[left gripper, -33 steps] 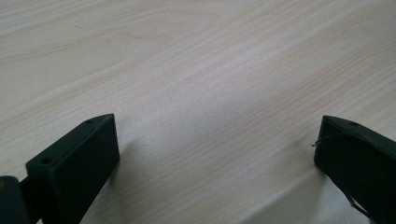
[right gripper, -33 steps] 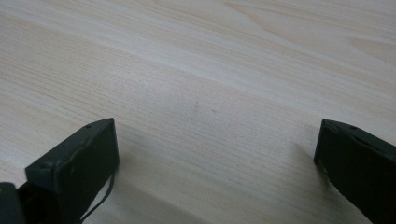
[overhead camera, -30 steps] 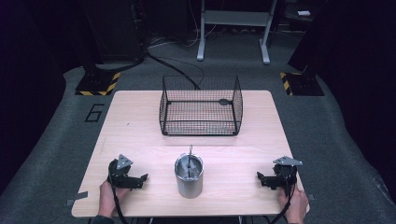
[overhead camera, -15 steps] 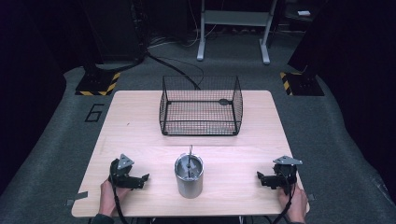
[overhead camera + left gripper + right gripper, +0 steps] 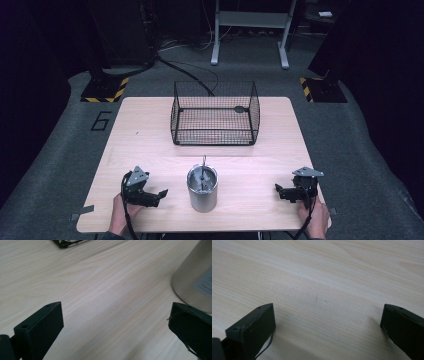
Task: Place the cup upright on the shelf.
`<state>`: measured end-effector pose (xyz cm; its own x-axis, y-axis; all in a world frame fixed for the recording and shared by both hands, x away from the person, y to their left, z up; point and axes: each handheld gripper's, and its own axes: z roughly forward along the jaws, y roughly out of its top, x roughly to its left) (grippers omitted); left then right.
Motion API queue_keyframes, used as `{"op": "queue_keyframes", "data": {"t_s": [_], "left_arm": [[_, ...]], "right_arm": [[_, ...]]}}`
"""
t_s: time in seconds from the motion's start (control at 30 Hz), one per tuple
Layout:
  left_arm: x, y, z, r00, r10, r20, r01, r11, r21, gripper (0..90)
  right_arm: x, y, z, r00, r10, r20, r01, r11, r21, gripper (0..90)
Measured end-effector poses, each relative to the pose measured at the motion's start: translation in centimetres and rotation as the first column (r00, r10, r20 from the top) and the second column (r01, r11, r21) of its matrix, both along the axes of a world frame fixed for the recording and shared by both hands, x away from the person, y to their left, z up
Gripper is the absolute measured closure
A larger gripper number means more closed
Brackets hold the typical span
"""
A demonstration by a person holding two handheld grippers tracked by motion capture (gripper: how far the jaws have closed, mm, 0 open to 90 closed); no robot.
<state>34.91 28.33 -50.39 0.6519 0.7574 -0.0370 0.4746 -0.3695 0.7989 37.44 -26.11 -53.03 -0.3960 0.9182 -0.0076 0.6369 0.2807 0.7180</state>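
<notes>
A steel cup [image 5: 202, 189] stands at the front middle of the wooden table [image 5: 150, 135], with a thin utensil handle sticking up out of it. My left gripper [image 5: 161, 194] rests on the table left of the cup, open, its jaws pointing toward it with bare wood between them. The left gripper view has the cup's wall [image 5: 195, 280] at the upper right, just beyond my left gripper [image 5: 115, 322]. My right gripper [image 5: 279, 189] lies near the front right corner, open. Bare wood lies between the jaws of my right gripper [image 5: 327, 322].
A black wire basket [image 5: 215, 114] stands at the back middle of the table, a small dark object on its floor. A corner of the basket [image 5: 70, 242] reaches the top of the left gripper view. Dark floor, stands and cables surround the table.
</notes>
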Motion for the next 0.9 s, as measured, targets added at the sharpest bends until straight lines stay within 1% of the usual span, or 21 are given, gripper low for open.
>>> {"op": "queue_keyframes", "data": {"t_s": [0.07, 0.1, 0.13, 0.17, 0.23, 0.33, 0.43, 0.47, 0.5, 0.53, 0.57, 0.6, 0.63, 0.7, 0.73, 0.8, 0.83, 0.9], "left_arm": [[-0.3, -0.4, 0.2, 0.9999, -0.012, 0.009, 0.012, 0.9996, -0.024, 0.0], [-0.4, -0.5, 0.4, 0.9997, -0.025, 0.008, 0.025, 0.9994, -0.025, 0.0], [-0.5, -0.7, 0.6, 0.9993, -0.036, 0.003, 0.036, 0.9987, -0.037, 0.0], [-0.6, -0.9, 0.7, 0.999, -0.043, 0.012, 0.043, 0.9982, -0.041, 0.0], [-0.8, -1.1, 1.0, 0.998, -0.063, 0.005, 0.063, 0.9967, -0.051, 0.0], [-1.0, -1.6, 1.5, 0.9959, -0.089, 0.013, 0.09, 0.9944, -0.056, 0.0], [-1.2, -2.1, 2.0, 0.9941, -0.106, 0.023, 0.107, 0.9915, -0.074, 0.0], [-1.3, -2.3, 2.1, 0.9934, -0.114, 0.017, 0.115, 0.9904, -0.077, 0.0], [-1.4, -2.5, 2.2, 0.9928, -0.117, 0.024, 0.119, 0.9891, -0.087, 0.0], [-1.5, -2.8, 2.5, 0.9907, -0.134, 0.022, 0.136, 0.9866, -0.091, 0.0], [-1.5, -2.8, 2.5, 0.9907, -0.134, 0.022, 0.136, 0.9866, -0.091, 0.0], [-1.7, -3.2, 2.9, 0.9876, -0.156, 0.017, 0.157, 0.9825, -0.101, 0.0], [-1.7, -3.2, 2.9, 0.9876, -0.156, 0.017, 0.157, 0.9825, -0.101, 0.0], [-1.9, -3.6, 3.3, 0.9848, -0.171, 0.027, 0.173, 0.9791, -0.106, 0.0], [-2.0, -4.0, 3.6, 0.9814, -0.189, 0.032, 0.192, 0.9745, -0.117, 0.0], [-2.2, -4.4, 4.0, 0.9787, -0.203, 0.033, 0.205, 0.97, -0.13, 0.0], [-2.2, -4.4, 4.0, 0.9787, -0.203, 0.033, 0.205, 0.97, -0.13, 0.0], [-2.3, -4.9, 4.4, 0.9746, -0.22, 0.043, 0.224, 0.9665, -0.126, 0.0]], "right_arm": [[0.0, 0.0, 0.0, 1.0, 0.0, 0.0, 0.0, 1.0, 0.0, 0.0], [0.0, 0.0, 0.0, 1.0, 0.0, 0.0, 0.0, 1.0, 0.0, 0.0], [0.0, 0.0, 0.0, 1.0, -0.004, -0.002, 0.004, 1.0, 0.003, 0.0], [0.0, 0.1, 0.0, 1.0, -0.006, -0.004, 0.006, 1.0, 0.004, 0.0], [0.0, 0.0, 0.0, 1.0, -0.005, -0.003, 0.005, 1.0, 0.004, 0.0], [-0.1, 0.1, 0.0, 1.0, -0.007, -0.004, 0.007, 1.0, 0.004, 0.0], [-0.1, 0.1, 0.0, 1.0, -0.007, -0.004, 0.007, 1.0, 0.005, 0.0], [-0.1, 0.1, 0.0, 1.0, -0.007, -0.004, 0.007, 1.0, 0.005, 0.0], [-0.1, 0.1, 0.0, 1.0, -0.007, -0.004, 0.007, 1.0, 0.005, 0.0], [-0.1, 0.1, 0.0, 0.9999, -0.01, -0.004, 0.01, 1.0, 0.006, 0.0], [-0.1, 0.1, 0.0, 0.9999, -0.01, -0.004, 0.01, 1.0, 0.006, 0.0], [-0.1, 0.1, 0.0, 1.0, -0.008, -0.003, 0.008, 1.0, 0.004, 0.0], [-0.1, 0.1, 0.0, 1.0, -0.008, -0.003, 0.008, 1.0, 0.004, 0.0], [-0.1, 0.1, 0.0, 0.9999, -0.01, -0.003, 0.01, 1.0, 0.006, 0.0], [-0.1, 0.1, 0.0, 1.0, -0.008, -0.004, 0.008, 1.0, 0.004, 0.0], [-0.1, 0.1, 0.0, 1.0, -0.009, -0.004, 0.009, 1.0, 0.005, 0.0], [-0.1, 0.1, 0.0, 1.0, -0.009, -0.004, 0.009, 1.0, 0.005, 0.0], [-0.1, 0.1, 0.0, 0.9999, -0.012, -0.004, 0.012, 1.0, 0.007, 0.0]]}}
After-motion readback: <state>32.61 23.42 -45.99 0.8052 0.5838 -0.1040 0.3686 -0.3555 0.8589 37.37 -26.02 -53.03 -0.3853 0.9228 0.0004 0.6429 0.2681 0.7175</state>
